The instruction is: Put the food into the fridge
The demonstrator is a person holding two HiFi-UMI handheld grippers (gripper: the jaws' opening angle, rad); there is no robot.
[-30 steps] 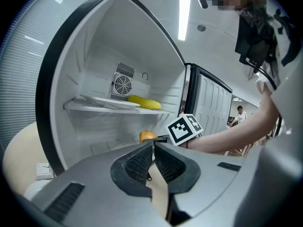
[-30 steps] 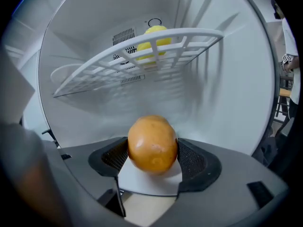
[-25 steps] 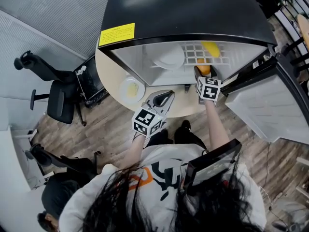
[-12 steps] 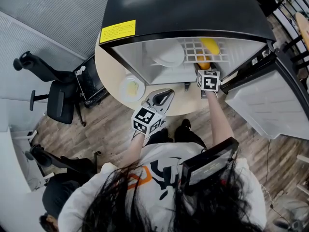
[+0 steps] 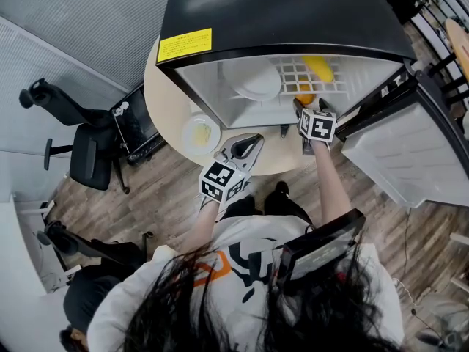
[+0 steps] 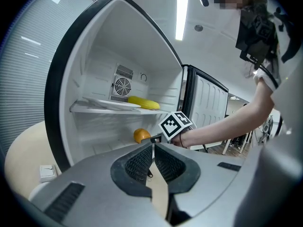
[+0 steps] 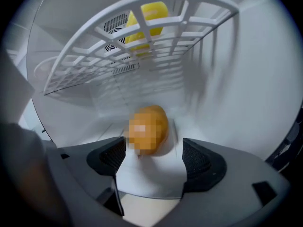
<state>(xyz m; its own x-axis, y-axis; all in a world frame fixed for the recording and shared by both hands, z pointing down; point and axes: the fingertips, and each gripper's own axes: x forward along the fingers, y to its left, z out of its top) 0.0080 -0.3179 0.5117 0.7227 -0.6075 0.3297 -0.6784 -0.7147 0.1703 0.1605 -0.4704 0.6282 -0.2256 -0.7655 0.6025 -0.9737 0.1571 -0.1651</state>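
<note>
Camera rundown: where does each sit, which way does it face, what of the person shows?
Head view: on the head, steeply down onto the open black-topped fridge; hair, arms, left gripper and right gripper show.
Left gripper view: outside the fridge, facing in over its shut jaws; right forearm shows.
Right gripper view: inside, facing the round orange fruit, untouched between jaws that have just been opening.
Shared: all three see that fruit.

White short-sleeved shirt [image 5: 234, 235], orange-black print [image 5: 245, 261].
</note>
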